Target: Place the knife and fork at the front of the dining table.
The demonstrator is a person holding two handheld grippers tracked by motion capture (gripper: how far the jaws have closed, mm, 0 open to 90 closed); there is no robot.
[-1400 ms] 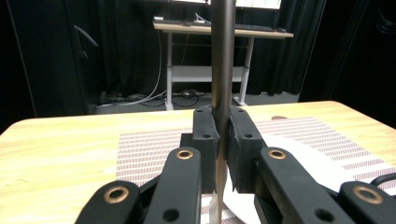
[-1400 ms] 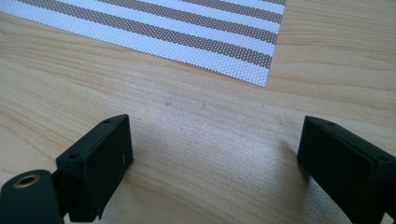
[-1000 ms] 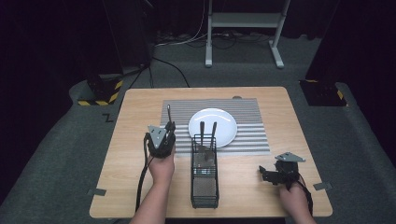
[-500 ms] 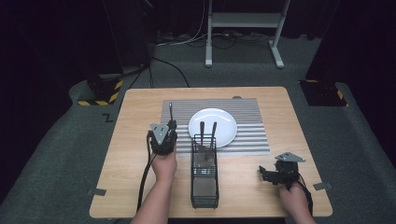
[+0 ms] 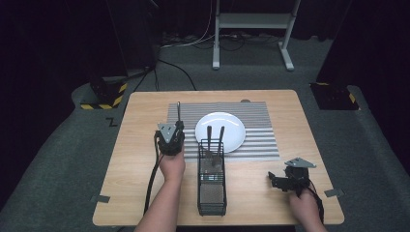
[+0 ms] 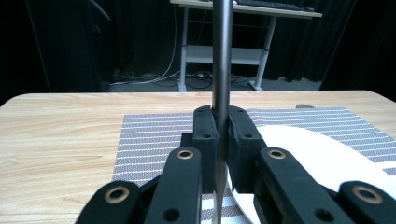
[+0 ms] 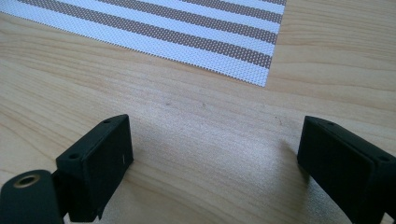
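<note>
Knife (image 6: pixel 222 56) stands upright, handle up, pinched by left tool (image 6: pixel 223 140); right tool (image 7: pixel 212 158) spread.

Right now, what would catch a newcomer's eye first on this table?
Probably the left gripper, its jaws shut on a slim metal utensil standing upright over the striped placemat. Next, the white plate at mid-mat, with a black wire caddy just in front holding two more handles.
</note>
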